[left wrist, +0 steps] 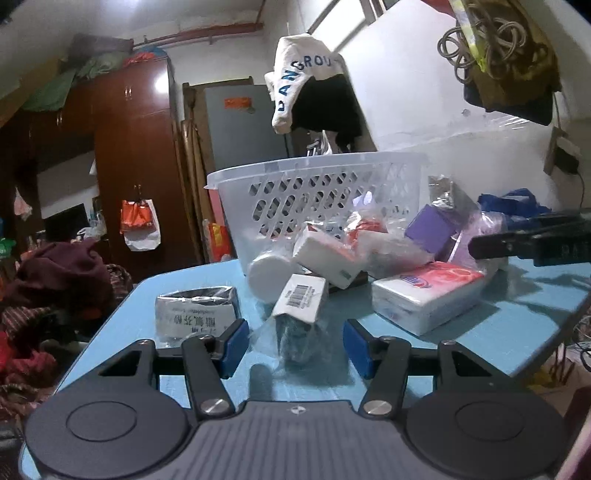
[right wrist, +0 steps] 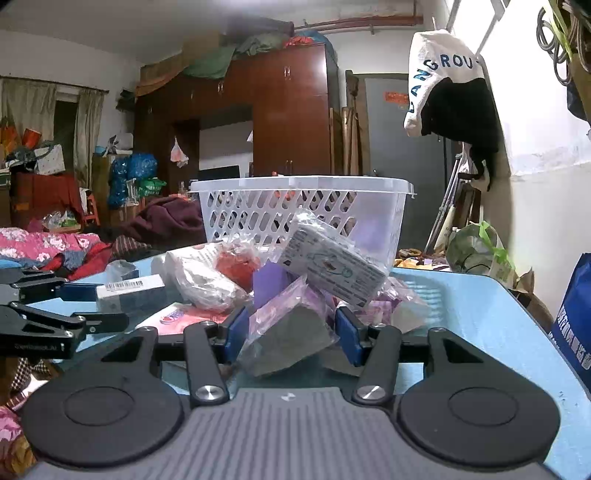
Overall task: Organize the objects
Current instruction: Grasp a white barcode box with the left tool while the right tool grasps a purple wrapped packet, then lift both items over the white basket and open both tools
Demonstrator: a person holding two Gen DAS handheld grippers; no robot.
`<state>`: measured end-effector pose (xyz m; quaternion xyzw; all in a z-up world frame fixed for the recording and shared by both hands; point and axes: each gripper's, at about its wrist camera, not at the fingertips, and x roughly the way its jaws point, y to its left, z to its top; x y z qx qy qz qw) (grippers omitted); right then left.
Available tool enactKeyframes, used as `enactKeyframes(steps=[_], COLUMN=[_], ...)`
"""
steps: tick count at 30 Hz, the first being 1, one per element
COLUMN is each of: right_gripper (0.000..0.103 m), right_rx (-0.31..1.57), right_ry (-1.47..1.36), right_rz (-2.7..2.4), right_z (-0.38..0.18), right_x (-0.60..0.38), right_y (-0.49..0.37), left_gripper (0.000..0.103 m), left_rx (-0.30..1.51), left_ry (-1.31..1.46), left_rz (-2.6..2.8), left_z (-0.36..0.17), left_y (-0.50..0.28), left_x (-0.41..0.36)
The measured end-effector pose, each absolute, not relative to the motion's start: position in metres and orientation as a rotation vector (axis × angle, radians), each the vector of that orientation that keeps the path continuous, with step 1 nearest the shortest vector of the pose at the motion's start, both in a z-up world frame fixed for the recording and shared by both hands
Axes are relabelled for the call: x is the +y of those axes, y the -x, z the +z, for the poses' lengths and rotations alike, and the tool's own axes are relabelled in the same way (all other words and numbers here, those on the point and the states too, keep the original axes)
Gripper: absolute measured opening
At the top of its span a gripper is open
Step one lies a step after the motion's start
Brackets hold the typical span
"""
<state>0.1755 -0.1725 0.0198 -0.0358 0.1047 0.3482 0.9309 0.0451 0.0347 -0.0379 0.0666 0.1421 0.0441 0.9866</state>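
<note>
While our left gripper [left wrist: 295,341] hangs low over the blue table [left wrist: 517,314] with its fingers spread wide, a dark item in a clear bag [left wrist: 295,339] lies between them, touching neither pad. Our right gripper [right wrist: 290,332] also has its fingers apart, bracketing a grey block in clear wrap [right wrist: 288,339]; we cannot tell whether the pads touch it. Behind the heaped packets stands the white basket [left wrist: 317,192].

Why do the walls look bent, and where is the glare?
Left wrist view: the fisheye lens curves the edges, and glare whitens the wardrobe door. Right wrist view: the window is blown out, and shine blurs the plastic-wrapped packet between the right claw's pads.
</note>
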Motion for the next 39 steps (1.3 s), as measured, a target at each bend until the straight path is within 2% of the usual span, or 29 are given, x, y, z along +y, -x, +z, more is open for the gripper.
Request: enactKeyframes(steps=[5,6,9,39], right_gripper=[0.058,0.057,0.051,0.050], right_rx=[0.216,0.218,0.206,0.185], right_ry=[0.081,0.080,0.057,0.036], right_rz=[0.717,0.721,0.731,0.673], right_z=[0.017,0.017,0.018,0.029], right_x=[-0.172,-0.172,-0.178,-0.212], right_y=[-0.178,-0.178,-0.176,-0.163], left_gripper=[0.060,0.050,0.046,0.045], left_rx=[0.308,0.307,0.274,0.192], left_ry=[-0.060,-0.064,-0.070,-0.053], left_rz=[0.067,0.069,0.092,0.089], left_z=[-0.038,-0.038,-0.037,-0.029], left_y=[-0.053,-0.054,-0.048,-0.031], left_x=[0.045,0.044,0.042,0.040])
